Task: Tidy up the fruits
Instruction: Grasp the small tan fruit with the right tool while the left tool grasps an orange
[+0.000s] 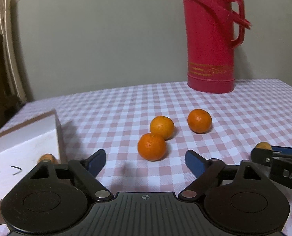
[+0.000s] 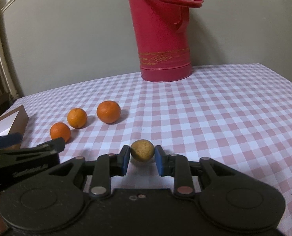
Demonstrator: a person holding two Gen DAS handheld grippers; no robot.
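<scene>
Right wrist view shows our right tongs (image 2: 142, 158) with a brownish-yellow fruit (image 2: 142, 150) between the blue pads (image 2: 124, 160). The pads sit right at its sides, but we cannot tell if they squeeze it yet. It is round, so it could slip out and roll across the checked cloth (image 2: 224, 118) if we lift too fast.

Our left tongs (image 1: 145, 162) are wide apart and hold nothing. Three oranges lie ahead; the nearest orange (image 1: 151, 147) is just past the tips and touches the next one, so a bump could roll both. A white box (image 1: 23, 153) stands to the left.
</scene>
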